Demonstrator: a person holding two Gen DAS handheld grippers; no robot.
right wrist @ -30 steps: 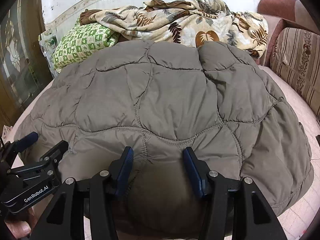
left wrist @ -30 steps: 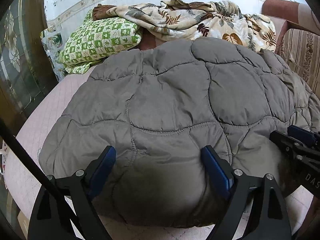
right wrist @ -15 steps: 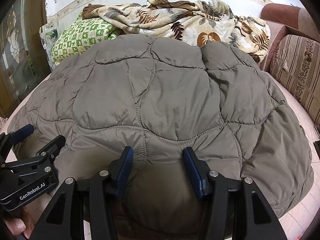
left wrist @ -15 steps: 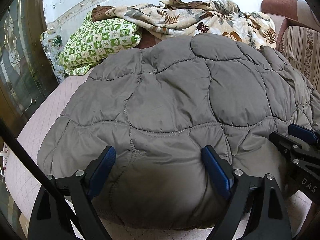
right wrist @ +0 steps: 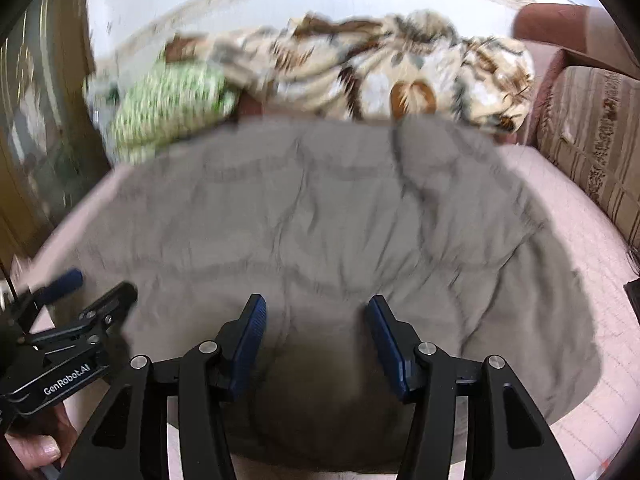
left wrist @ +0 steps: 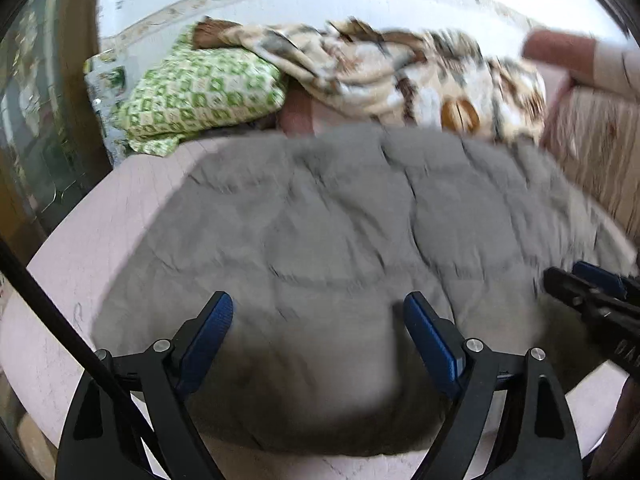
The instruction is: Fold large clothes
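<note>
Your left tongs [left wrist: 318, 320] stood with their blue-padded jaws wide apart, and the near fold of the grey quilted padded jacket [left wrist: 360, 232] bulged up between them; motion blur kept me from telling whether the pads pressed on the cloth or merely flanked it. Your right tongs [right wrist: 316, 322] held their jaws about half apart over the same near hem, with a hump of the jacket [right wrist: 320, 216] rising between the blue pads; whether those pads bit into the fabric I also could not tell.

You had the two tongs side by side at the jacket's front edge: the right tongs showed at the right border of the left view [left wrist: 592, 296], and the left tongs [right wrist: 86, 292] at the lower left of the right view, with your hand [right wrist: 36, 446] gripping the handle below them.

You had the jacket spread across the pale pink quilted bed sheet [left wrist: 100, 220], covering most of it and reaching from the tongs back toward the far end. Behind it lay a green-and-white patterned pillow [left wrist: 200, 96] on the left and a crumpled cream blanket with brown leaf print [left wrist: 400, 76] beside it, partly overlapping the pillow. A striped brown upholstered sofa [right wrist: 592, 128] stood along the right side of the bed.

No containers showed in either view.
</note>
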